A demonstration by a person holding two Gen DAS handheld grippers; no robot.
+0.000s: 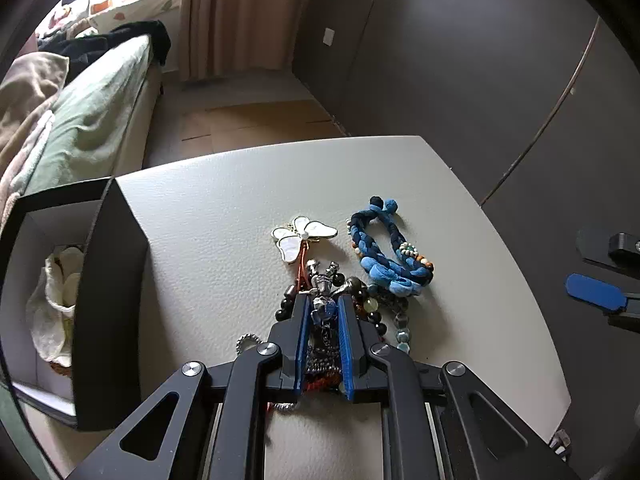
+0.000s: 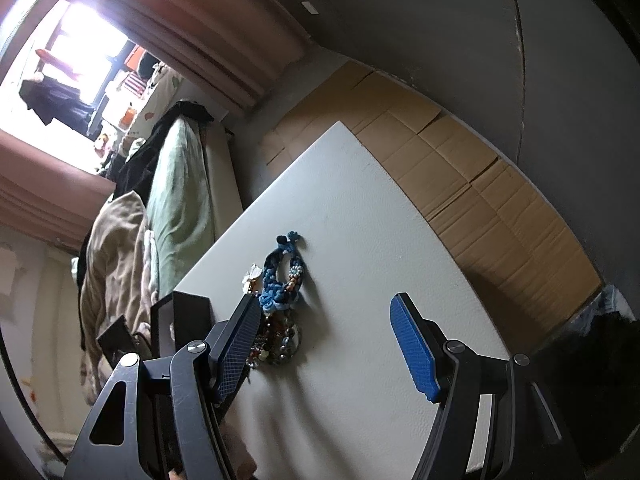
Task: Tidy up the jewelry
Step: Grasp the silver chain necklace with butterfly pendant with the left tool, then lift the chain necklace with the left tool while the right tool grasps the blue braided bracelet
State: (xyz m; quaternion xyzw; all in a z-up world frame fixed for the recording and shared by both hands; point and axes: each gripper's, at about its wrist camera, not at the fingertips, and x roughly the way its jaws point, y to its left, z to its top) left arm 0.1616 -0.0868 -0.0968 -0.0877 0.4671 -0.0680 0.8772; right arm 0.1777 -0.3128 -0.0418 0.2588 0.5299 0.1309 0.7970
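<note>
A pile of jewelry lies on the white table (image 1: 208,240): a white butterfly pendant (image 1: 303,235), a blue braided fabric necklace (image 1: 390,254) and a heap of beaded and chain pieces (image 1: 372,308). My left gripper (image 1: 325,304) is shut on a silver chain pendant piece (image 1: 323,312) in that heap. My right gripper (image 2: 324,324) is open and empty above the table, right of the heap (image 2: 276,344) and the blue necklace (image 2: 280,276).
An open black box (image 1: 108,292) with a white lining and cloth-like items stands at the table's left edge; it also shows in the right wrist view (image 2: 184,320). A bed (image 1: 88,120) lies beyond. Cardboard (image 2: 460,168) covers the floor. The right gripper's fingers (image 1: 596,292) show at right.
</note>
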